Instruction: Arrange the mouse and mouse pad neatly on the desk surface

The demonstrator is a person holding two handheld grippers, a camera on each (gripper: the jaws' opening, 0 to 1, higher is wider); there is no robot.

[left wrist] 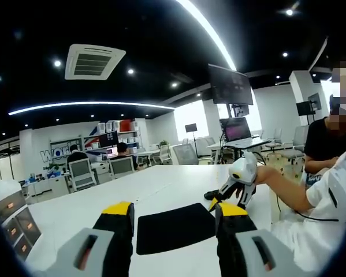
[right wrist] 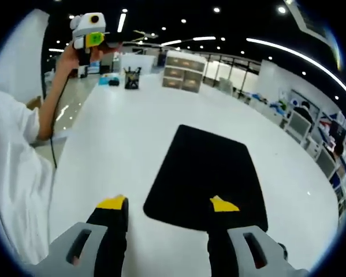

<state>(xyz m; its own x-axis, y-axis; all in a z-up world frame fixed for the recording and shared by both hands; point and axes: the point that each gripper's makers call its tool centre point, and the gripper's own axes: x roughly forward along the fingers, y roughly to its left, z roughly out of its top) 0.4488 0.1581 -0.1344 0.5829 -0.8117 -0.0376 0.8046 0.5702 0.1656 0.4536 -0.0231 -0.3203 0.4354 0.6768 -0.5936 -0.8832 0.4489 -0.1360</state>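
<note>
Now lies flat on the white tabletop (right wrist: 115,144): black mouse pad (right wrist: 210,176), alone, no mouse made out near it. Right hand-held gripper (right wrist: 168,203) poised low over its near edge, jaws wide, holding nothing. Left hand-held gripper (left wrist: 174,210) raised above the pad (left wrist: 175,227), jaws likewise wide and empty. Probably the approach step; next calls for closing on the pad's edge to square it.

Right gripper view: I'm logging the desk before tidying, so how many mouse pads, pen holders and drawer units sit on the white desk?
Mouse pad: 1
Pen holder: 1
Drawer units: 2
Total: 4
</note>
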